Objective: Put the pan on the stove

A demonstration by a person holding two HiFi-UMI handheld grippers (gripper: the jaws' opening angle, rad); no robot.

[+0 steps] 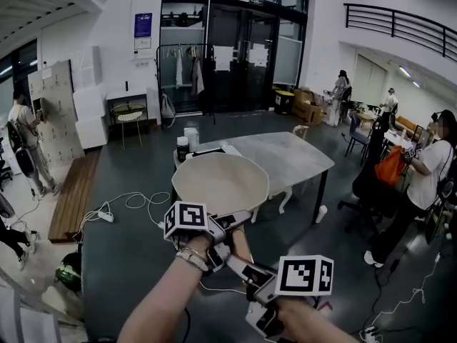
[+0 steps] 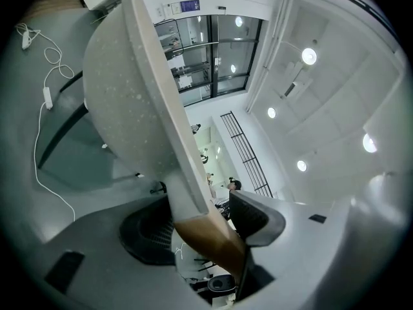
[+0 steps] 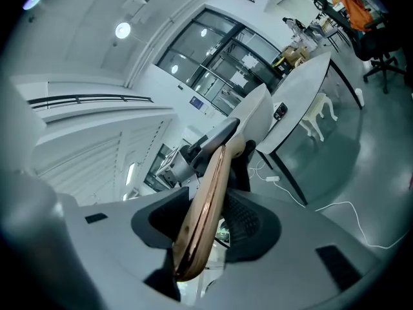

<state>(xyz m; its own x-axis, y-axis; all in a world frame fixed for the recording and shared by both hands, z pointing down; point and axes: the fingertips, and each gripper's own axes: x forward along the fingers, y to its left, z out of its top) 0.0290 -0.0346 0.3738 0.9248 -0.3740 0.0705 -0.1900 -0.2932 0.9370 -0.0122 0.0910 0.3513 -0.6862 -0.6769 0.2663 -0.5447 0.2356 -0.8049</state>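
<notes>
The pan (image 1: 221, 181) hung in the air near the table (image 1: 303, 156), open side up. Its long axis ran from the bowl back toward the person. The left gripper (image 1: 230, 224) and the right gripper (image 1: 246, 269) both clamped its wooden handle (image 1: 241, 243).

The head view looks from above, forward and down, over the left gripper (image 1: 227, 226) and right gripper (image 1: 250, 269) to the pan (image 1: 221, 181). Each gripper view sits close behind its jaws, rolled sideways; all three share the wooden handle (image 1: 241, 243) and the far glass front (image 1: 235, 48)
</notes>
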